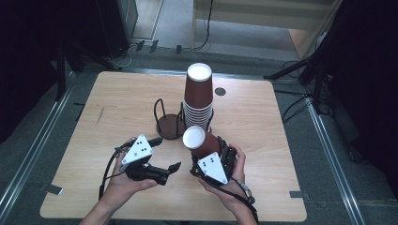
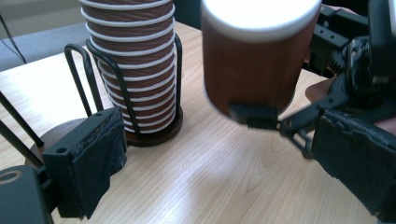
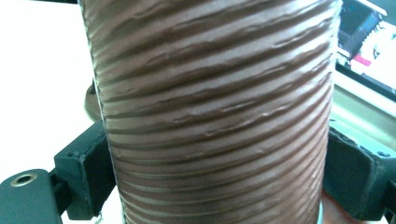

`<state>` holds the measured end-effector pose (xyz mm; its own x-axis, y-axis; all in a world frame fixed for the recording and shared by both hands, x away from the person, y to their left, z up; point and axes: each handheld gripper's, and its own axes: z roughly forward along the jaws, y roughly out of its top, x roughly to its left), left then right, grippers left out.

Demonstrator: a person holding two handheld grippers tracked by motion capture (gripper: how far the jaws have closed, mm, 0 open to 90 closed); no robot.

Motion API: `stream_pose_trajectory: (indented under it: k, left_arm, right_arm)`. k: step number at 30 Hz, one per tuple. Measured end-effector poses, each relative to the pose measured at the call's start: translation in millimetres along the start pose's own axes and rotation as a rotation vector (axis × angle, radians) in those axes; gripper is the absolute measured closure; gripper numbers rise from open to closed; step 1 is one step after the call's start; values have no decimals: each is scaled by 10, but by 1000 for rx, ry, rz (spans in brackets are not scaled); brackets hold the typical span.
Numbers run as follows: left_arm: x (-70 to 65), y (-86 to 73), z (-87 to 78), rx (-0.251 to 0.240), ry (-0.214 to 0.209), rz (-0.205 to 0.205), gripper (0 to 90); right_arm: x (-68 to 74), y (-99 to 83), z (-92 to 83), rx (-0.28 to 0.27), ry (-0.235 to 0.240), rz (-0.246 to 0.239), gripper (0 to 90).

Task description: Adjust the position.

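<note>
Ribbed matt brown paper cup [image 3: 215, 112], black wire cup holder [image 2: 107, 74], smooth pale wood-grain table [image 1: 117, 101] with slight sheen.

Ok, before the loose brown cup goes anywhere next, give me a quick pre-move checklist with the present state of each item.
1. Right gripper holds the single cup: ok, its jaws press on the ribbed wall in the right gripper view.
2. Cup clear of the stack of cups: ok, apart from it.
3. Left gripper free: ok, jaws open, nothing between them.
4. Stack seated in its wire holder: ok, upright on the base.
5. Second holder free to take a cup: ok, nothing in it.
6. Cup undamaged inside: cannot tell.
</note>
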<state>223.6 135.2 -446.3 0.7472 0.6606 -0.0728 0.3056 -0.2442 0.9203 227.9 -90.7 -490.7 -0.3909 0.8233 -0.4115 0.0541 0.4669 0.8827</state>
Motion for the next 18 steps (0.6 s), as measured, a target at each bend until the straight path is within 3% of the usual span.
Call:
stream_pose_trajectory:
  k: [4,9,14,18]
  left_arm:
    - [-14,13,26,-4,-23,1,63]
    - [-67,16,52,6,-48,18,72]
    - [-75,27,51,15,-53,23,100]
    - [-68,20,61,41,-69,29,101]
  right_arm:
    - [94,-33,-2,-5,20,-83,90]
    - [143,-60,-3,-3,30,-105,90]
    - [217,-84,-23,-10,52,-180,89]
    - [262,-88,-20,-15,63,-208,89]
